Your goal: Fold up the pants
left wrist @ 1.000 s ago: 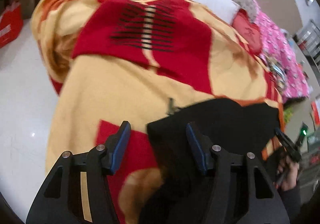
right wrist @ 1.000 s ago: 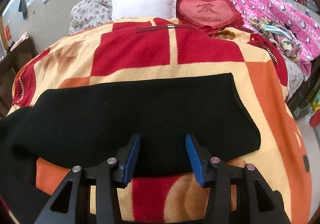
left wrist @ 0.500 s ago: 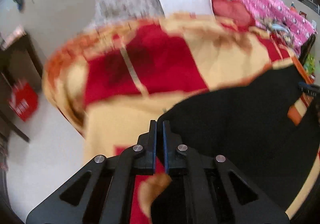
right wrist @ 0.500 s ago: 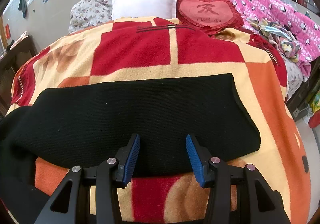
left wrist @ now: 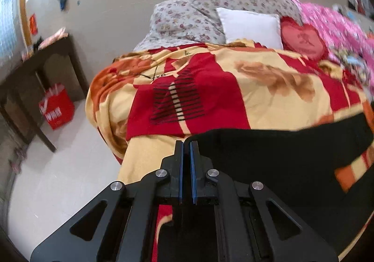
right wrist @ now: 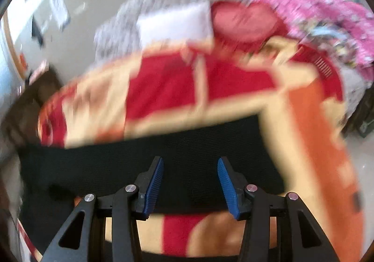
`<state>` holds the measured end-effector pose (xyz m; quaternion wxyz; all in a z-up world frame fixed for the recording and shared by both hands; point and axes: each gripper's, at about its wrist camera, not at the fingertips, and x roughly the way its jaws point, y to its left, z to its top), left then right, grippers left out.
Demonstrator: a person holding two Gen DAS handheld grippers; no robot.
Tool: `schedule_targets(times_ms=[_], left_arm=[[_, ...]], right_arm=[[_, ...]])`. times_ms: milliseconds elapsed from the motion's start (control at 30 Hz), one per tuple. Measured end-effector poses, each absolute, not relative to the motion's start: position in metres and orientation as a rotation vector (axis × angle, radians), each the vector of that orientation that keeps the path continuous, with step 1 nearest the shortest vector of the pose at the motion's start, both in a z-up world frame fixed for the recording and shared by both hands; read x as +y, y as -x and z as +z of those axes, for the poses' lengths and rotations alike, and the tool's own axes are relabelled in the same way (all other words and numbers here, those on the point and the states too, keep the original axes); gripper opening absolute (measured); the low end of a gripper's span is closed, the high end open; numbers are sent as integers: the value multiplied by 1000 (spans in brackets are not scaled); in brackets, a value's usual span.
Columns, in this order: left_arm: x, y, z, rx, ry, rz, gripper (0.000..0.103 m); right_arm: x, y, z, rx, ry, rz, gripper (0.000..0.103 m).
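A bed fills the view, draped in a red, cream and orange blanket (left wrist: 268, 98), with a floral quilt (left wrist: 210, 12), a white pillow (left wrist: 250, 25) and a red heart-shaped cushion (left wrist: 302, 39) stacked at the far end against a beige wall. Off to the left side there's a dark wooden table (left wrist: 39, 75) and a red shopping bag (left wrist: 57, 110) on the pale tiled floor. The black pants (left wrist: 280, 164) lie stretched across the near part of the blanket, a long dark band running side to side. The left gripper (left wrist: 187, 145) has its blue pads pressed together, and a corner of the pants sits right at the tips, the cloth pulled up and draping away to the right from there, so it looks pinched on the fabric. On the other side, the picture is smeared with motion: the right gripper (right wrist: 189, 164) hangs over the pants with its jaws about half spread, nothing between the pads, the black cloth lying flat beneath them.
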<state>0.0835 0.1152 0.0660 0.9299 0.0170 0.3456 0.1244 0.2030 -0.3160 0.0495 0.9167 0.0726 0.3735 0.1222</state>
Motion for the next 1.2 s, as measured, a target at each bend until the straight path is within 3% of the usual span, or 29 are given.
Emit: schedule_targets(times_ms=[100,233,367,700,767,967,1200], left_arm=[[103,-76,58,722,-65,215,4],[90,-61,51,703,-67,187,4],[96,-51,53,687,-14,194,4],[101,-56,47,711,10,192,4],[102,-56,48,709,11,196,4],[105,-45,52,710,26,154,4],[109,-5,53,699,32,143,4]], right_arm=[[-361,-220,76,788,-308,255,47],[-378,-257,61,959,-355,250,47],[-376,-280,47,970,-314,231,36],[-384,-310,21,1020,-281,188,25],[-383,-309,20,1007,-276,216,6],[-384,-275,48,883,-196,267,2],[-405,-171,74,736,-115,370,2]])
